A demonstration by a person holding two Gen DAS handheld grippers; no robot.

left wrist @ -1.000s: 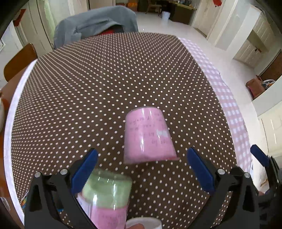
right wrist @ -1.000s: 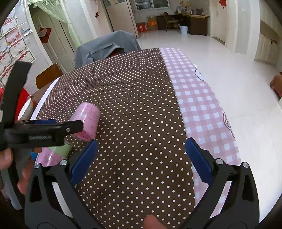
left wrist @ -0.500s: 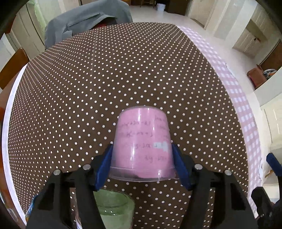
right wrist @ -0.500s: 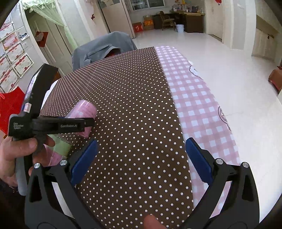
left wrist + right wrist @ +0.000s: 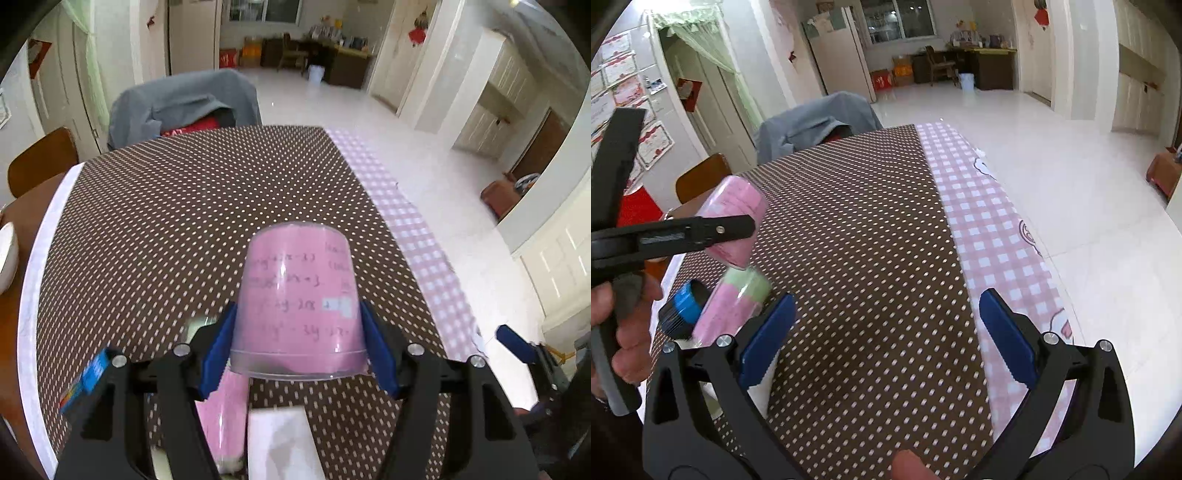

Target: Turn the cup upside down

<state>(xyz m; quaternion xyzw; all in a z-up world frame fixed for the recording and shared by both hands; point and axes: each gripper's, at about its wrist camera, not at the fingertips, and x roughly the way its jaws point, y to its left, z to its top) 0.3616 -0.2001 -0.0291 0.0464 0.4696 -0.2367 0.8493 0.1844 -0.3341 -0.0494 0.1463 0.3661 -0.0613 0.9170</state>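
Since the earlier frame, the pink cup (image 5: 297, 302) has been raised off the dotted tablecloth (image 5: 177, 221), clamped by the left gripper (image 5: 295, 347) at lower centre, seemingly tilted. At lower right, the right gripper (image 5: 886, 332) is held wide apart, gripping nothing.

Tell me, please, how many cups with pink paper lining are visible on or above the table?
2. One pink cup is clamped between the left gripper fingers, above the table. A second green-and-pink cup is beneath it, beside a blue-banded item. Others may be hidden.
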